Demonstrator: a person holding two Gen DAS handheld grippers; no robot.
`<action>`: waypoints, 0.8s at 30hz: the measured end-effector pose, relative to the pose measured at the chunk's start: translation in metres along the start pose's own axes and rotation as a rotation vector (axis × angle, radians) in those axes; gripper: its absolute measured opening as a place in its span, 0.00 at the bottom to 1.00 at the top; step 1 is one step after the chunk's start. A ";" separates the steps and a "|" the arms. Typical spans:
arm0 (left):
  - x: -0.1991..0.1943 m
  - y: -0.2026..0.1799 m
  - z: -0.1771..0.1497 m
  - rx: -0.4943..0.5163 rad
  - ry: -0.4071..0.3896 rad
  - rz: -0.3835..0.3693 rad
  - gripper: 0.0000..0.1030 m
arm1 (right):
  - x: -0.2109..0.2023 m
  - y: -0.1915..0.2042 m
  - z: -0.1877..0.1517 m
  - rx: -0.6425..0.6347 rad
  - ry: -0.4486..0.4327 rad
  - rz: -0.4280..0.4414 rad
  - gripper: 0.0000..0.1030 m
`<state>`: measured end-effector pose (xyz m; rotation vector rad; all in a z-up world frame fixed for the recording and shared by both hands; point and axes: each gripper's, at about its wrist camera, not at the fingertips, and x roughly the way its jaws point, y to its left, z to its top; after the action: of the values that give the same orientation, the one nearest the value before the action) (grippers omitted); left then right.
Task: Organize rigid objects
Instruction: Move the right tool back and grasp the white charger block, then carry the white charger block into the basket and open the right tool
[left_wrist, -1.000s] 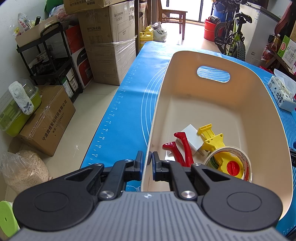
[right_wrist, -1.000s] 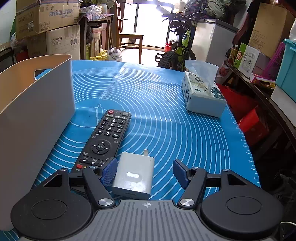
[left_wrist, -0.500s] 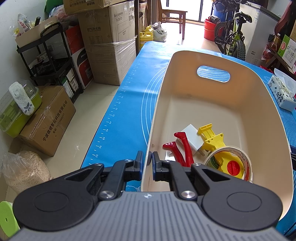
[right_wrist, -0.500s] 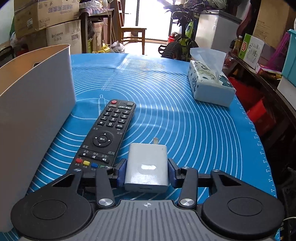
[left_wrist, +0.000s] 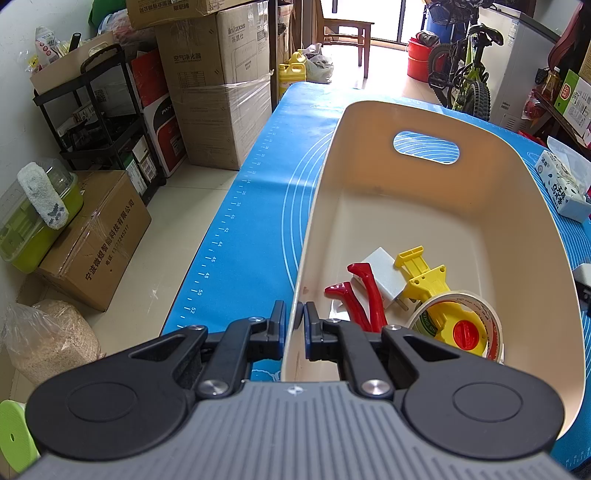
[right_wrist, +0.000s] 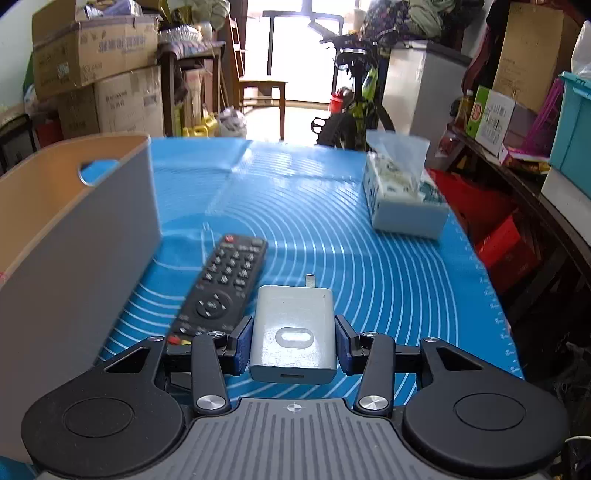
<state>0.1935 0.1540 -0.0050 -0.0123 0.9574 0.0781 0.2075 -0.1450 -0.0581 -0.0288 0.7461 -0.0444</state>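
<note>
My left gripper (left_wrist: 294, 325) is shut on the near wall of the cream bin (left_wrist: 524, 206), one finger inside and one outside. Inside the bin lie a red clip (left_wrist: 364, 295), a white plug (left_wrist: 384, 273), a yellow clip (left_wrist: 424, 275) and a roll of tape (left_wrist: 465, 325) on a yellow dispenser. My right gripper (right_wrist: 293, 343) is shut on a white charger (right_wrist: 293, 328), held a little above the blue mat (right_wrist: 369, 266). A black remote (right_wrist: 225, 288) lies on the mat between the charger and the bin's grey outer wall (right_wrist: 85, 236).
A tissue box (right_wrist: 402, 199) stands on the mat at the far right. Cardboard boxes (left_wrist: 218, 81) and a black shelf (left_wrist: 107, 122) line the floor left of the table. A bicycle (right_wrist: 354, 107) and a chair (right_wrist: 262, 96) stand beyond the far edge.
My right gripper's fingers closed on the white charger and lifted it a little off the mat. The left gripper and the bin have not moved.
</note>
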 end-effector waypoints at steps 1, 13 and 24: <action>0.000 0.000 0.000 0.000 0.000 0.000 0.11 | -0.005 0.001 0.002 -0.003 -0.010 0.004 0.49; -0.001 0.001 0.001 -0.002 0.001 0.000 0.11 | -0.068 0.043 0.044 -0.068 -0.195 0.135 0.49; 0.000 0.000 0.000 -0.002 0.001 -0.001 0.11 | -0.073 0.131 0.063 -0.276 -0.148 0.291 0.49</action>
<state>0.1936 0.1539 -0.0046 -0.0145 0.9587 0.0785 0.2004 -0.0102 0.0319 -0.1842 0.5976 0.3350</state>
